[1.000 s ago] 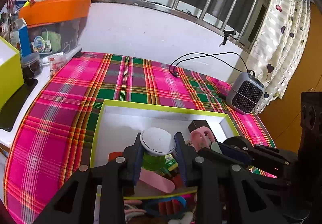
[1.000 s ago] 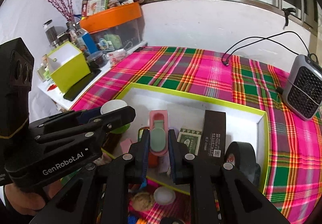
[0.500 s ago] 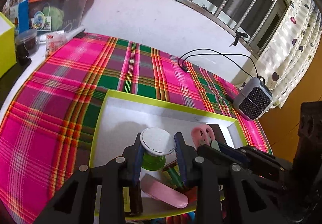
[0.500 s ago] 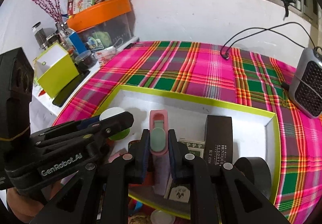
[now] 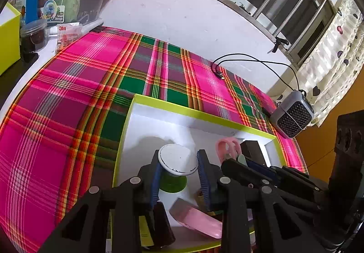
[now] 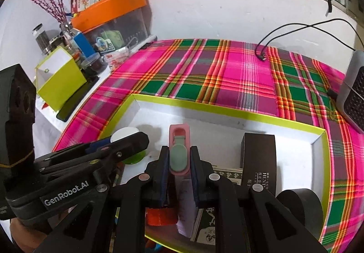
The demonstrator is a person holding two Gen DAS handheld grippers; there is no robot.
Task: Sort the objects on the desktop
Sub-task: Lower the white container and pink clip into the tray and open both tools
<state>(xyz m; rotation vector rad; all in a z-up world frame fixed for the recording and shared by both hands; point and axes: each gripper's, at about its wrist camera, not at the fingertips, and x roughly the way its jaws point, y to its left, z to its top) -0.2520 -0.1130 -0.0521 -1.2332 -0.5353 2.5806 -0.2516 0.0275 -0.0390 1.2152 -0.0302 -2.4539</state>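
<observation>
My left gripper [image 5: 178, 167] is shut on a green bottle with a white cap [image 5: 177, 158], held over the near left of a shallow white tray with a lime rim [image 5: 204, 114]. My right gripper [image 6: 179, 159] is shut on a pink utility knife with a grey-green slider [image 6: 179, 150], held over the tray's [image 6: 227, 110] middle. The knife [image 5: 227, 147] and the right gripper show in the left wrist view; the bottle cap [image 6: 124, 133] and left gripper show in the right wrist view.
In the tray lie a dark brown box [image 6: 259, 159], a black tape roll [image 6: 300, 207], a pink eraser [image 5: 195, 218] and a patterned card [image 6: 225, 173]. A grey heater [image 5: 292, 114] with cable stands right. A lime box [image 6: 59, 80], jars and an orange-lidded bin [image 6: 111, 11] stand left.
Both grippers have moved forward over the tray with their objects; more of the tray's floor and far rim shows, and the loose items at the near edge have dropped out of view.
</observation>
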